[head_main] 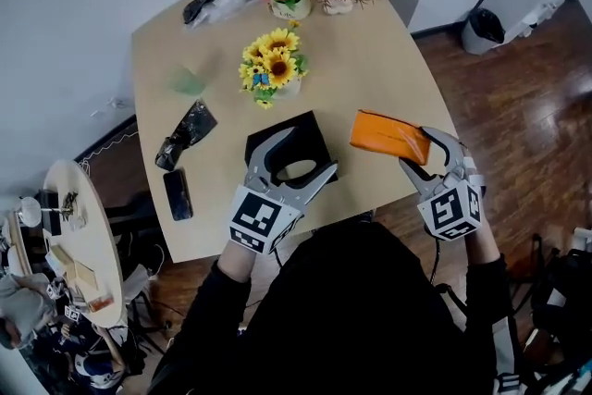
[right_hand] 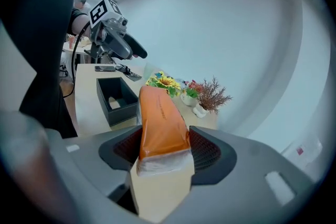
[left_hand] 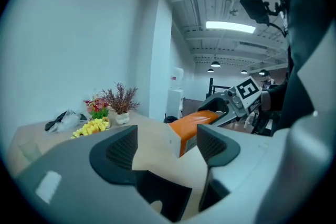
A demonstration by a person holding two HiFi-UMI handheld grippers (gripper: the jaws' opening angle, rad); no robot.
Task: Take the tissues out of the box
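Your right tool (right_hand: 163, 147) is clamped on the near end of the orange tissue pack (right_hand: 160, 118), and that pack is already out of the black box (head_main: 310, 125), held in the air to the right of it. Most of the pack's length sticks out past the pads, towards the far side of the bench (head_main: 370, 60). That one-ended hold is probably the main risk. The wrap looks slick and the contents soft, so a quick swing or a tilt could let the pack droop or slide out of the pads. It also hangs close to the bench's right edge, farther from the box than is comfortable. If you let go there, or if it slips, it may well drop to the floor rather than onto the bench. Set it down nearer the box. Your left tool (head_main: 313, 149) has its jaws wide apart with nothing between them, poised just above the box. The box looks light and sits near the bench's front edge, so a careless sweep of that tool could knock it off towards you. A pale oval shows inside the box. You cannot tell from here whether it is the slot or a leftover tissue, so check before calling it done.
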